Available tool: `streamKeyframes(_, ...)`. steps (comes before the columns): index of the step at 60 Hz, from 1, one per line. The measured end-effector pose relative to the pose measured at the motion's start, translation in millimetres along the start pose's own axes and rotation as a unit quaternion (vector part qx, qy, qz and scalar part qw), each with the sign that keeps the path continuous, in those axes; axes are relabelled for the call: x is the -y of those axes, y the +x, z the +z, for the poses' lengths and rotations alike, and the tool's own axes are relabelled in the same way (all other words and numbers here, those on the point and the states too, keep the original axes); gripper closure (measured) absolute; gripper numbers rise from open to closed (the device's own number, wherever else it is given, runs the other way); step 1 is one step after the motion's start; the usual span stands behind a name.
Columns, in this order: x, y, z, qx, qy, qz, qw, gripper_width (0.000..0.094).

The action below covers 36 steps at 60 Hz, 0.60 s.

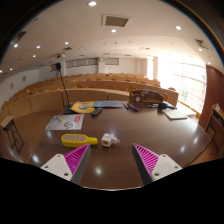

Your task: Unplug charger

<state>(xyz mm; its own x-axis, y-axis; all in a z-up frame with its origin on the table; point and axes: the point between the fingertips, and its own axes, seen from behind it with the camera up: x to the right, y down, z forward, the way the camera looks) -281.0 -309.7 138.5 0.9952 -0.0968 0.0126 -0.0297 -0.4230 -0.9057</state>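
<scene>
While the gripper (pixel 104 160) hangs above the dark wooden table (pixel 150 135), its two fingers stand apart with nothing between them, the magenta pads (pixel 76 157) facing each other across a bare stretch of tabletop. Just ahead of the fingers, at about eleven o'clock from the midpoint between them, lies a yellow power strip (pixel 78 140), and a white charger (pixel 108 140) sits at the strip's right end, apparently plugged into it, roughly at twelve o'clock from the gap between the fingers. Whether the plug is fully seated is too small to tell.

Farther off, at eleven o'clock beyond the strip, a blue-and-white sheet (pixel 64 122) lies on the table, with a yellow object (pixel 84 106) behind it. At one o'clock, well beyond the charger, rests a dark bag-like item (pixel 146 98).

As for progress, the task looks barely begun: the charger appears joined to the strip, and no finger touches it. What remains, by my reading, is to move forward, bracket the white body, close on it, and pull it away from the strip toward three o'clock.
</scene>
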Motion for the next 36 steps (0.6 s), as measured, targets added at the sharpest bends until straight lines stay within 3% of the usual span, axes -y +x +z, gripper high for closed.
streamKeyframes(18,-11,-10,-97,-0.017,0.002,-0.006,1.000,0.0084)
streamKeyframes(36,-11,-21,-120,-0.015,0.006,-0.020,1.000,0.0088)
